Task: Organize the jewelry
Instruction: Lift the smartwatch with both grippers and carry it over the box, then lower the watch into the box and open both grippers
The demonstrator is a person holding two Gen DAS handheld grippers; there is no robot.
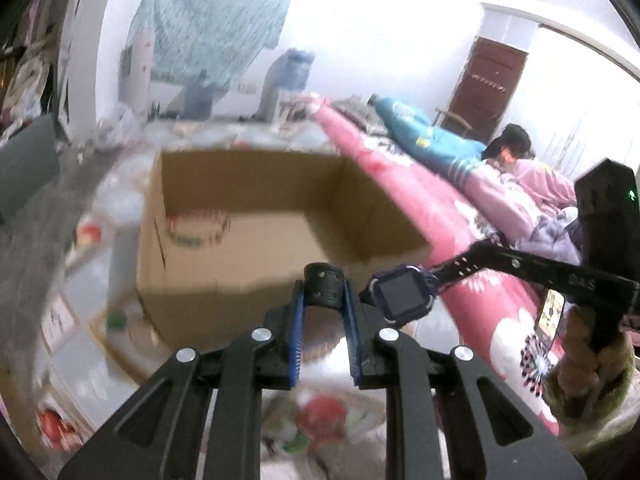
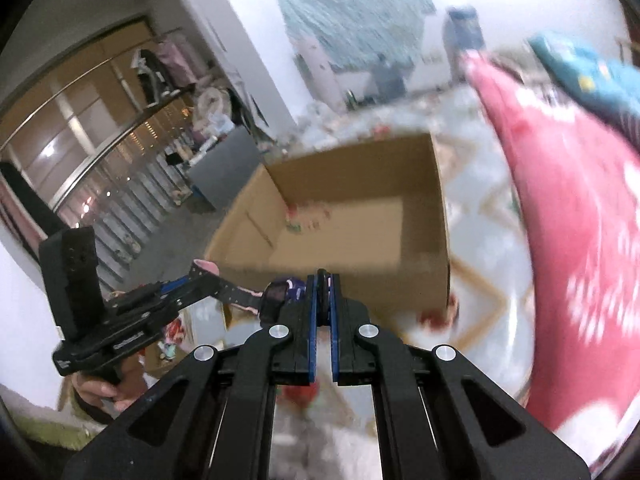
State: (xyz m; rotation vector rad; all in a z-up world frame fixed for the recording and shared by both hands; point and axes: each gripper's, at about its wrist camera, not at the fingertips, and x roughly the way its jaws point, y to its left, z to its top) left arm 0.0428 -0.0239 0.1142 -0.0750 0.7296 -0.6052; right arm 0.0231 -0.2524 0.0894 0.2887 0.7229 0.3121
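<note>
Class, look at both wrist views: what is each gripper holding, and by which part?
One smartwatch, shared. The left gripper has its jaws shut on one black strap end; the right gripper grips the other strap beside the watch body.

The watch [image 1: 402, 294] spans both grippers, strap ends clamped in the left gripper [image 1: 324, 292] and right gripper [image 2: 323, 294]. Just ahead sits the cardboard box [image 1: 240, 268]; the quilt [image 1: 440, 208] lies right of it.
</note>
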